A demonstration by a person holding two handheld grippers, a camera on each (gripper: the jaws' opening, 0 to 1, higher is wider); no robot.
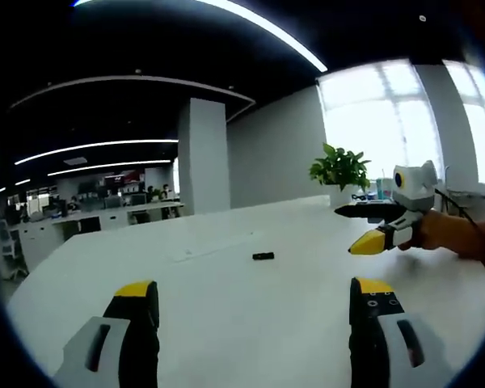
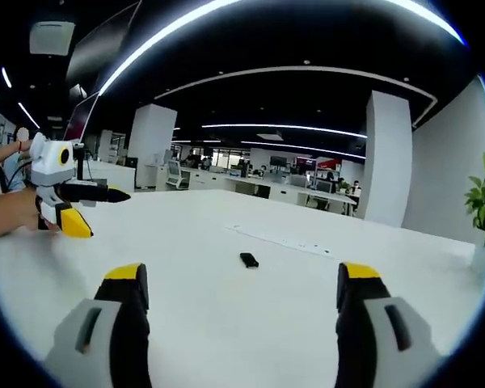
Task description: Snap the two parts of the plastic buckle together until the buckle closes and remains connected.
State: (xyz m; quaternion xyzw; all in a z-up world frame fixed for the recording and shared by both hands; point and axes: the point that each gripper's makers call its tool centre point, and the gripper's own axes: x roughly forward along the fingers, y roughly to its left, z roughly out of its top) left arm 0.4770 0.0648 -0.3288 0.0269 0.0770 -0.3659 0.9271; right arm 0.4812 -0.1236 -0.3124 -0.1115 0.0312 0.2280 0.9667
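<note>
Two grippers hover above the white table (image 2: 226,323), both with jaws spread wide and nothing between them.

Buckle (image 2: 248,260): small dark oblong lying flat on the table, on the near side of a pale strip (image 2: 283,240). Too small to tell whether it is one joined piece or two parts.

Left gripper (image 1: 255,295): buckle (image 1: 263,256) lies ahead of the jaws, near their midline, long axis crosswise to them. Right gripper (image 1: 372,230) sits off to the buckle's right, well apart from it.

Right gripper (image 2: 238,283): buckle ahead, slightly right of centre, long axis tilted. Left gripper (image 2: 85,212) well to the buckle's left.

Judgement: neither gripper clearly nearer; both need to descend forward toward the buckle.
</note>
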